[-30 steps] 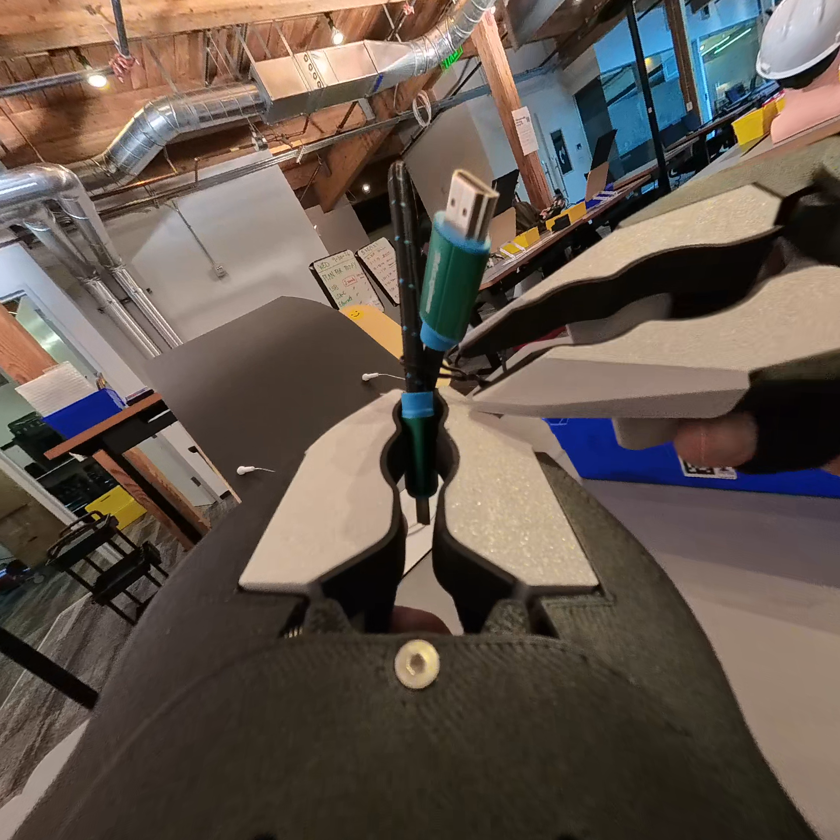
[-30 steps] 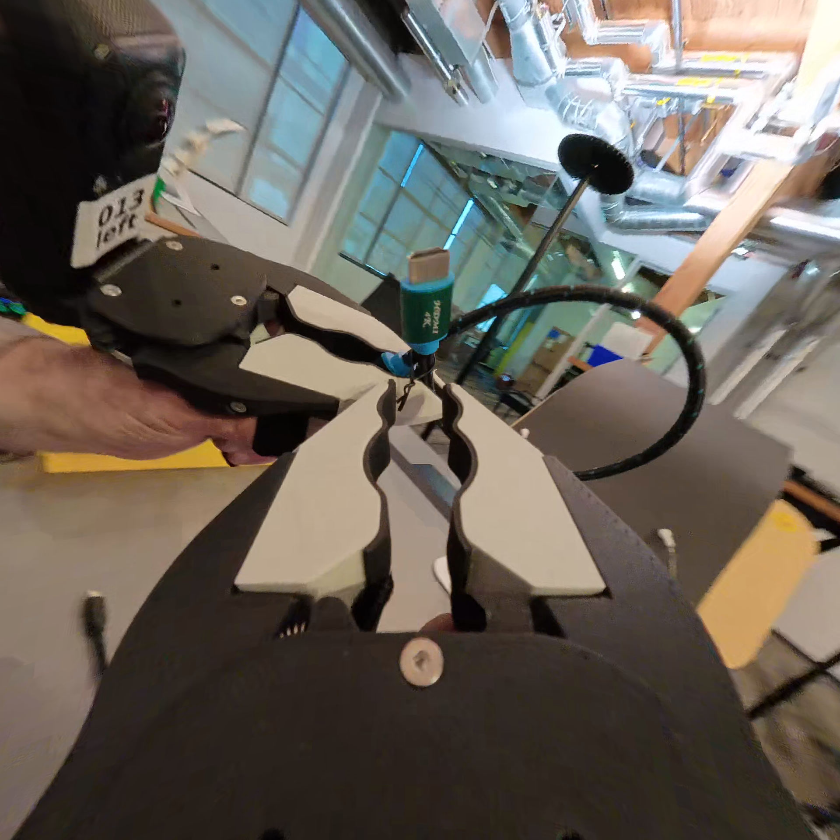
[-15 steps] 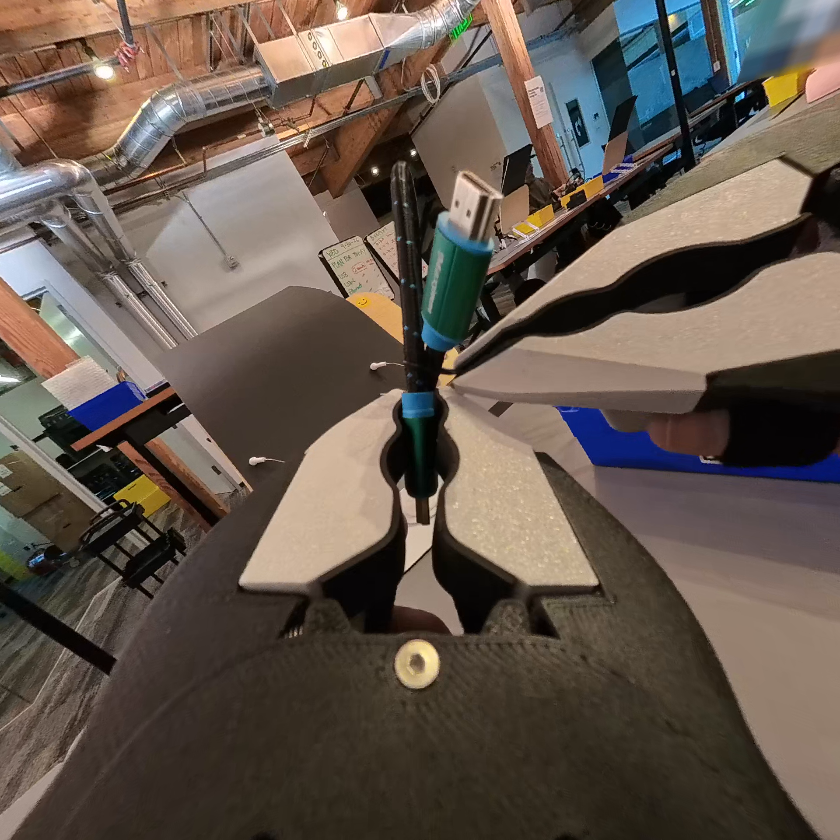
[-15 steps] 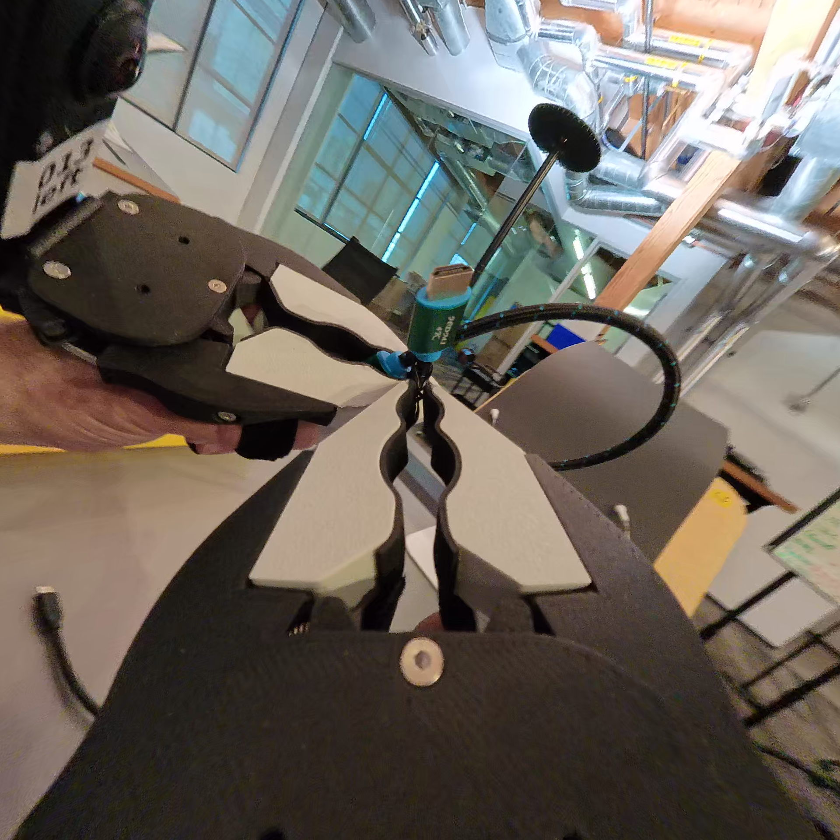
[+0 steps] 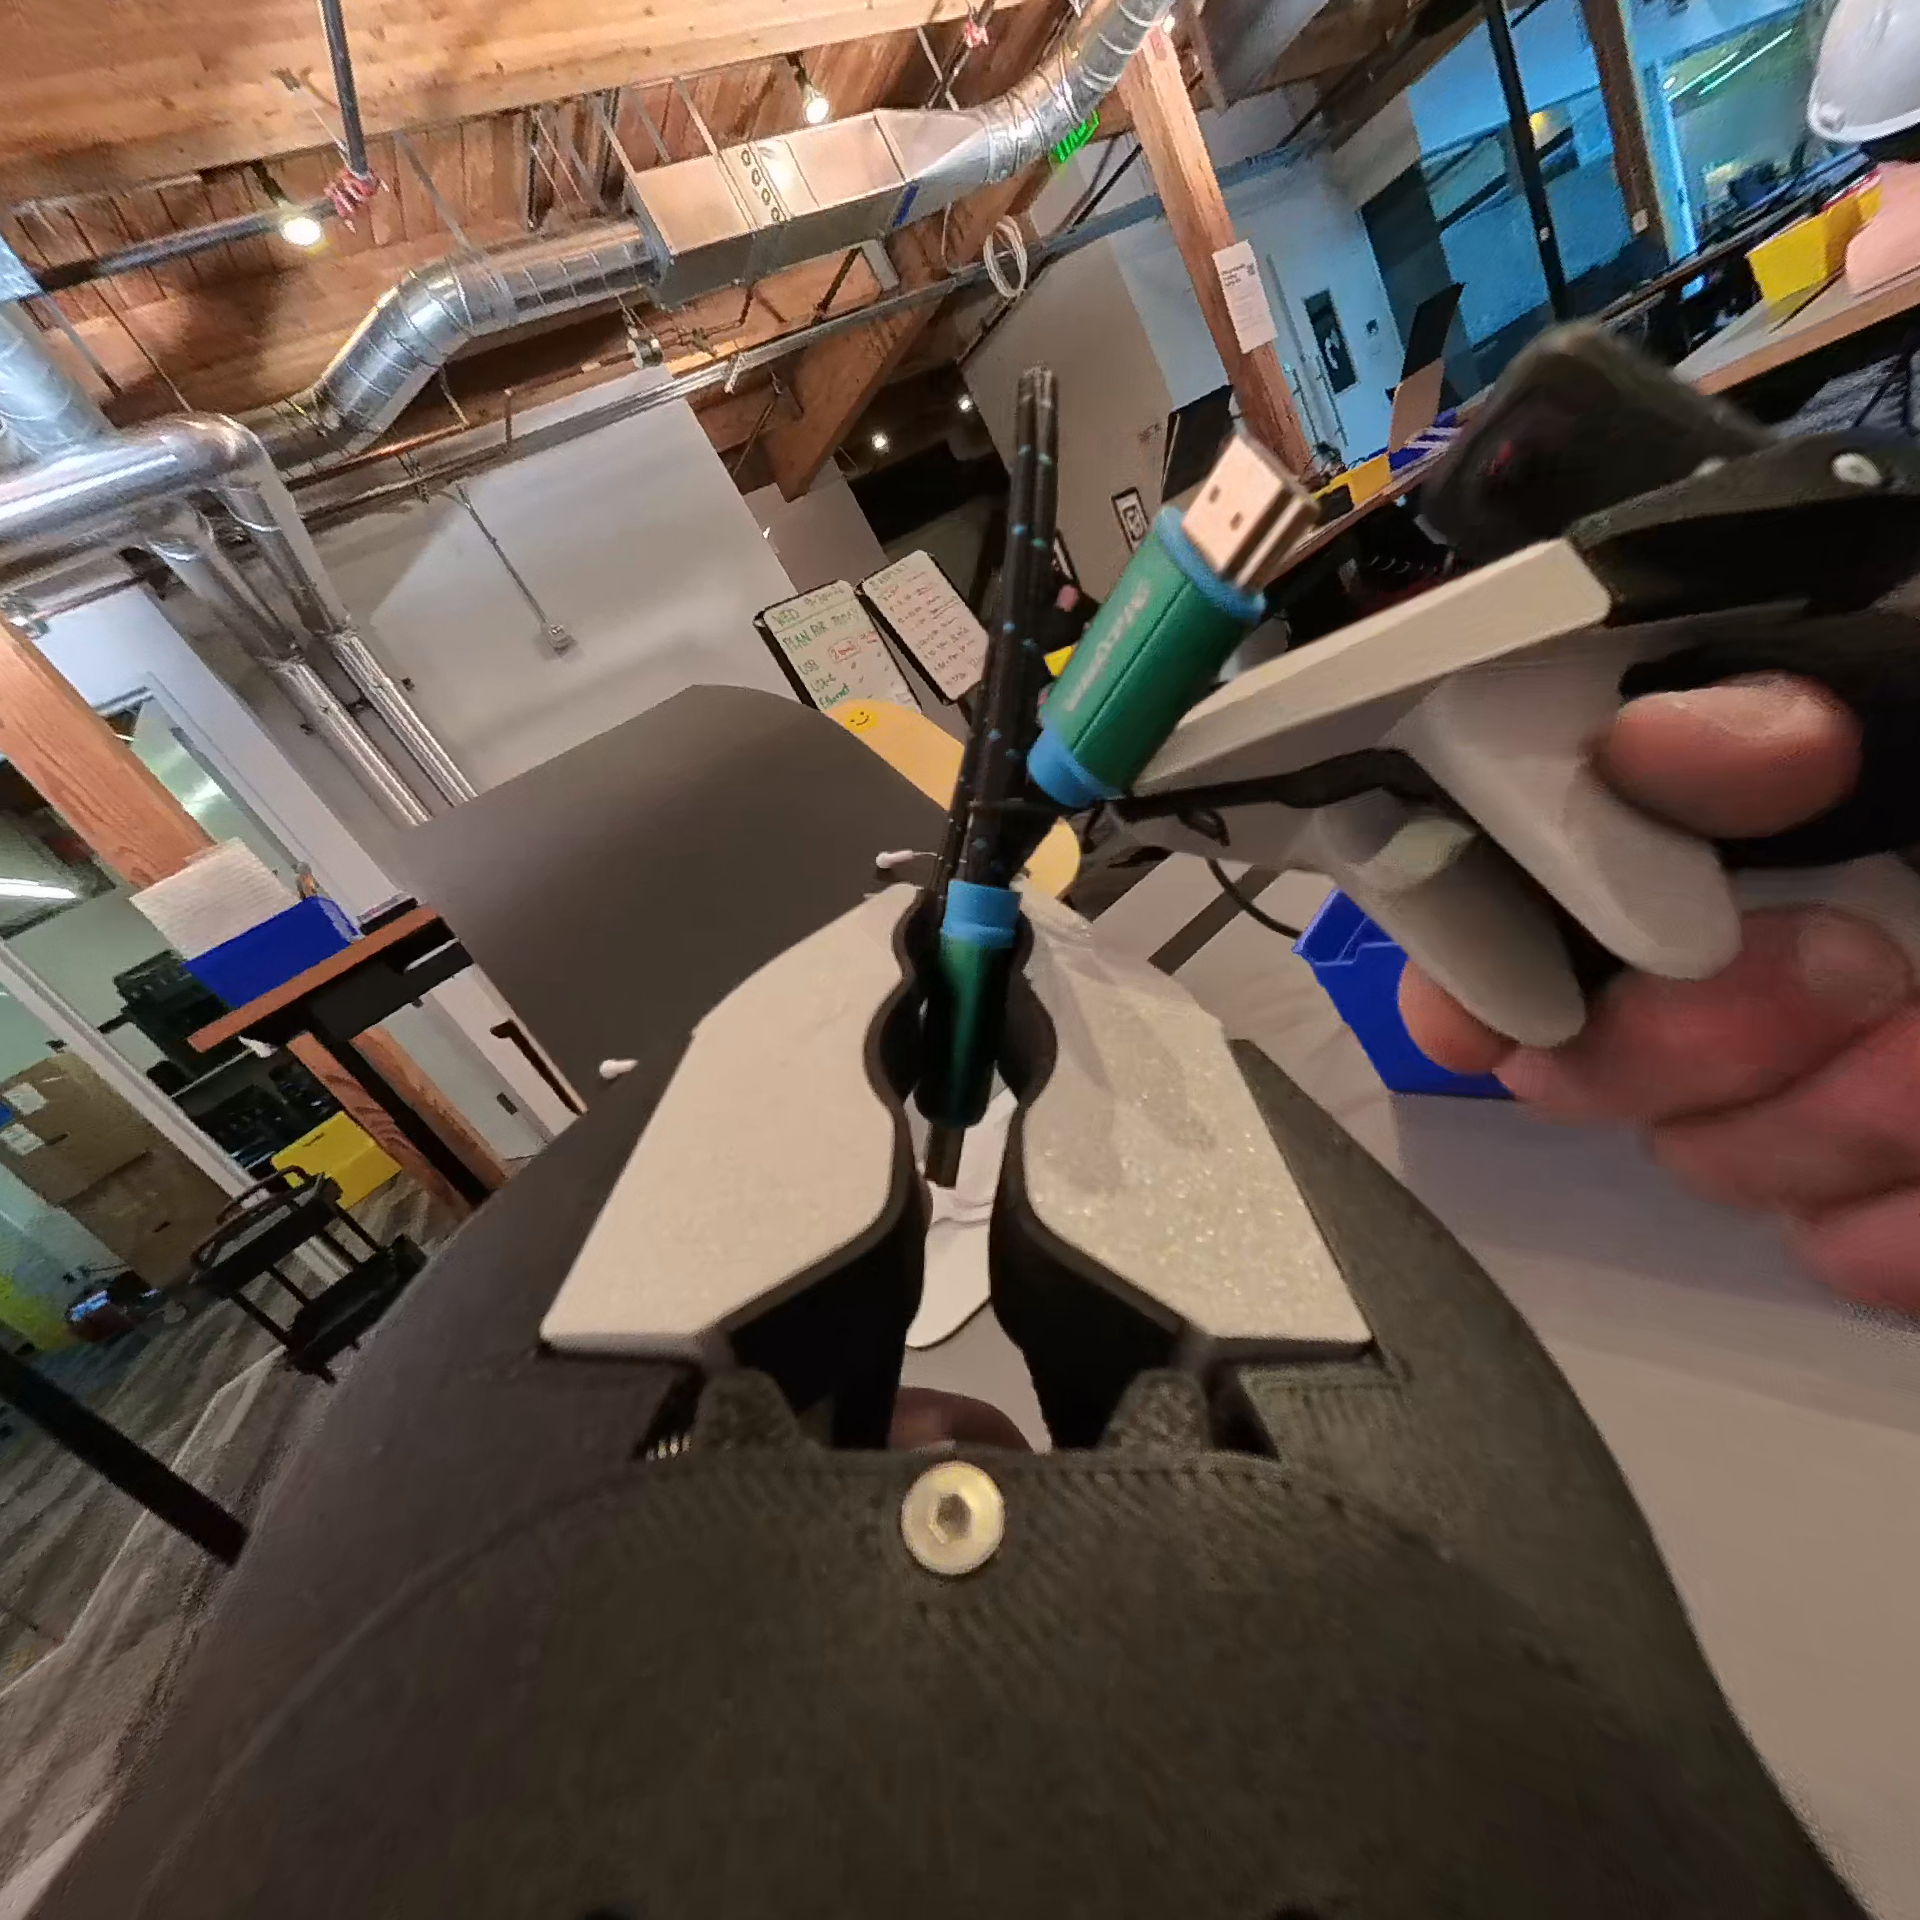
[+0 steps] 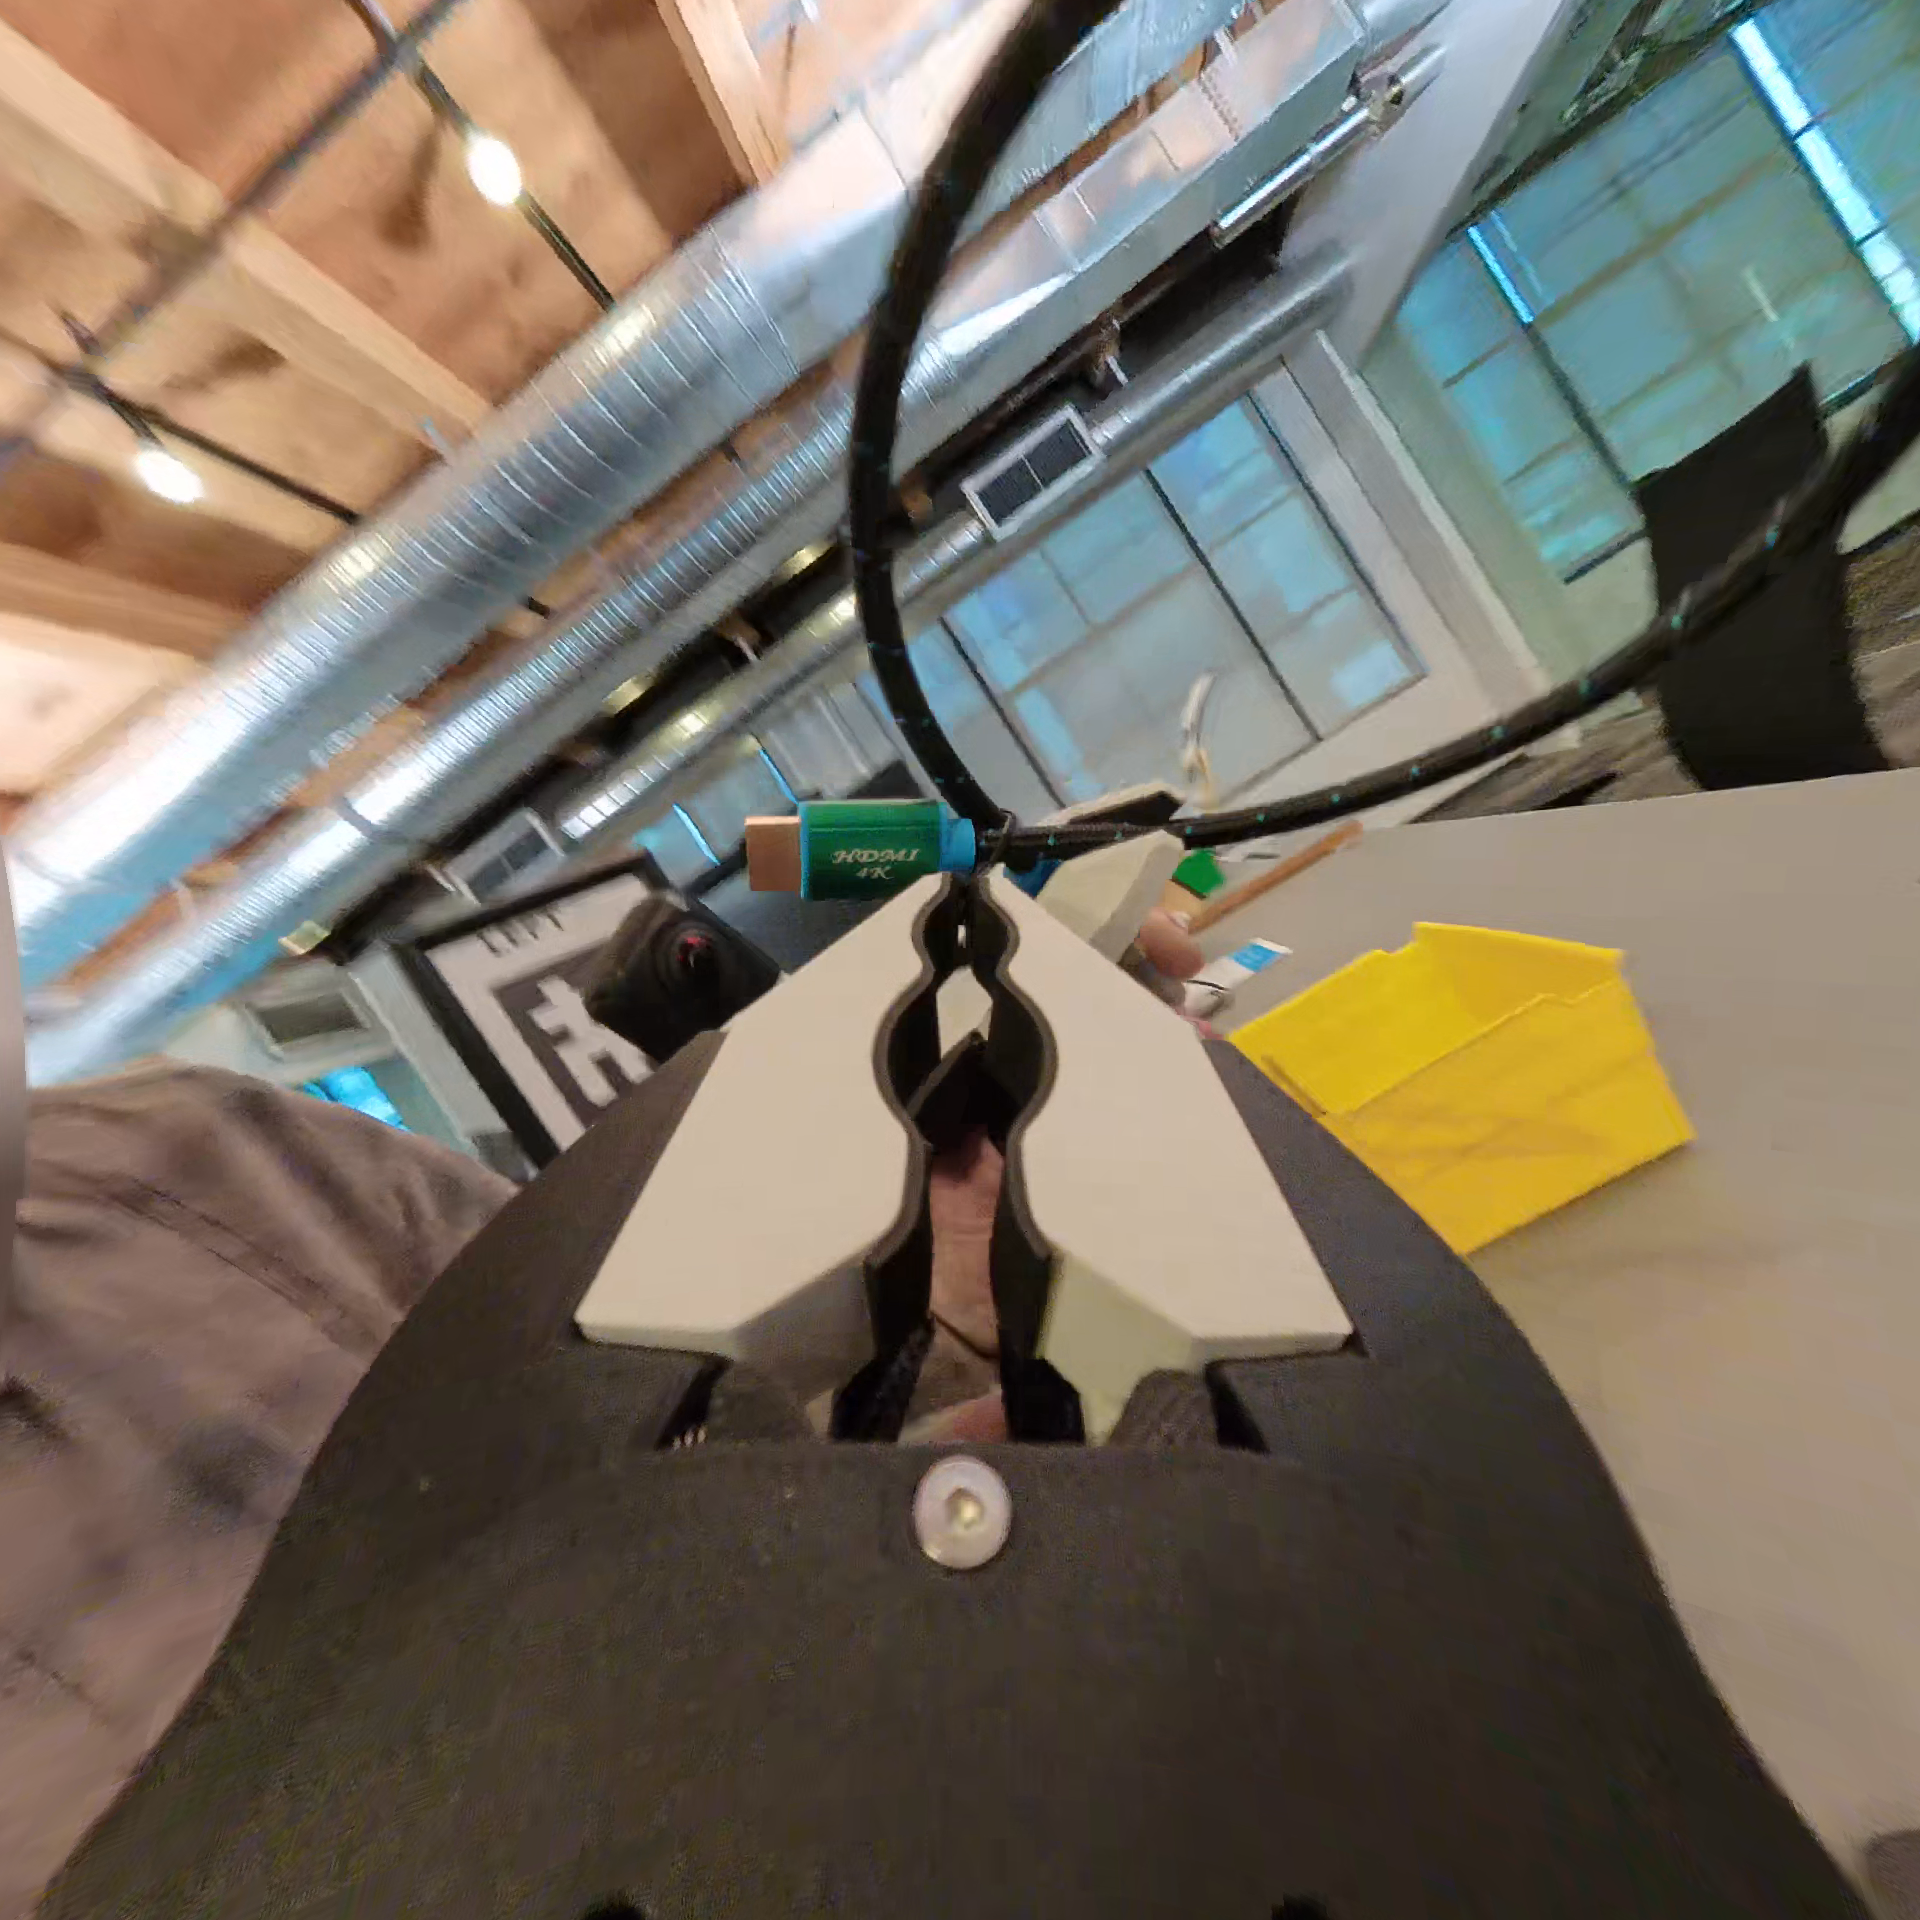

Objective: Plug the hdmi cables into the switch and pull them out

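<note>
My left gripper (image 5: 961, 925) is shut on one green HDMI plug (image 5: 958, 1029), which stands upright between the pads. The black braided cable (image 5: 1013, 644) rises from it, loops overhead (image 6: 883, 499) and ends in a second green plug (image 5: 1143, 665) with a gold tip, tilted up to the right. My right gripper (image 6: 961, 888) is shut at its tips on a thin black tie (image 5: 997, 805) around the cable, just below that second plug (image 6: 862, 857). In the left wrist view the right gripper (image 5: 1127, 790) reaches in from the right, touching the plug's blue collar. No switch is in view.
A yellow bin (image 6: 1455, 1091) sits on the grey table (image 6: 1714, 1403) to the right. A blue bin (image 5: 1361, 997) and a black panel (image 5: 675, 831) lie beyond the left gripper. A person's hand (image 5: 1714, 1039) holds the right gripper; a grey sleeve (image 6: 208, 1299) is at left.
The right gripper's fingers have closed at the tips on the tie and the gripper has swung round. The free plug has tilted to the right. The left gripper keeps its hold.
</note>
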### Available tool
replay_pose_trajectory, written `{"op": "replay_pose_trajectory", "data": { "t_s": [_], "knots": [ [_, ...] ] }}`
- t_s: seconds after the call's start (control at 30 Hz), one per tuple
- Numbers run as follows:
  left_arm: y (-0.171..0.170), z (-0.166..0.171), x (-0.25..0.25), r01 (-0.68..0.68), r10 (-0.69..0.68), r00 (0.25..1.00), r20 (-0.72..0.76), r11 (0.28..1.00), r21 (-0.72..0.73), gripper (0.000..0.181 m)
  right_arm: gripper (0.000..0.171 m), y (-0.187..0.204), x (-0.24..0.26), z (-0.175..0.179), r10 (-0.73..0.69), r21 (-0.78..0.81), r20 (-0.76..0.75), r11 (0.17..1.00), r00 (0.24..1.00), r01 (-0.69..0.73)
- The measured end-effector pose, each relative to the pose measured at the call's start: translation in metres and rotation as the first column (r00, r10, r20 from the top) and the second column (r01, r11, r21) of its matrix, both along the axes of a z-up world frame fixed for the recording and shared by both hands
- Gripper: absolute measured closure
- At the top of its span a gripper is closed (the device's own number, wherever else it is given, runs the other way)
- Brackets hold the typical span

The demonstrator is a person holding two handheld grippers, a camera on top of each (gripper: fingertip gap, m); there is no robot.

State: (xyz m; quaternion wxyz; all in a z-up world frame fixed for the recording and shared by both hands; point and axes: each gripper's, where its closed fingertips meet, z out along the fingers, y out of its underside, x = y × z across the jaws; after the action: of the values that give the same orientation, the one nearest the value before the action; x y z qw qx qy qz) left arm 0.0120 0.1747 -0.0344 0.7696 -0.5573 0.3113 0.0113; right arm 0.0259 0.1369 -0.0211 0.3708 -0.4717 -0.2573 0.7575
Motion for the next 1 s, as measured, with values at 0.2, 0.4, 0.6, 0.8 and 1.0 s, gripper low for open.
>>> {"op": "replay_pose_trajectory", "data": {
  "t_s": [0.2, 0.4, 0.6, 0.8, 1.0],
  "knots": [
    [0.005, 0.008, -0.018, -0.014, 0.018, 0.995, 0.102, 0.999, -0.041, 0.174, 0.171, -0.001, 0.011, 0.005, -0.03, 0.09, 0.027, 0.996, 0.999, 0.027],
    [0.006, 0.013, -0.019, 0.025, -0.013, 0.993, 0.116, 0.995, -0.102, 0.174, 0.171, 0.009, 0.017, 0.007, -0.226, 0.254, 0.058, 0.945, 0.972, 0.205],
    [0.006, -0.004, -0.003, 0.072, -0.051, 0.991, 0.123, 0.982, -0.175, 0.174, 0.153, 0.008, 0.003, -0.005, -0.612, 0.71, 0.103, 0.598, 0.784, 0.373],
    [0.003, -0.008, 0.007, 0.077, -0.058, 0.993, 0.105, 0.978, -0.193, 0.174, 0.16, 0.008, -0.005, -0.012, -0.727, 0.83, 0.076, 0.425, 0.683, 0.36],
    [0.003, -0.01, 0.007, 0.076, -0.054, 0.992, 0.112, 0.977, -0.199, 0.174, 0.168, 0.011, -0.003, -0.013, -0.764, 0.853, 0.052, 0.369, 0.643, 0.369]
  ]
}}
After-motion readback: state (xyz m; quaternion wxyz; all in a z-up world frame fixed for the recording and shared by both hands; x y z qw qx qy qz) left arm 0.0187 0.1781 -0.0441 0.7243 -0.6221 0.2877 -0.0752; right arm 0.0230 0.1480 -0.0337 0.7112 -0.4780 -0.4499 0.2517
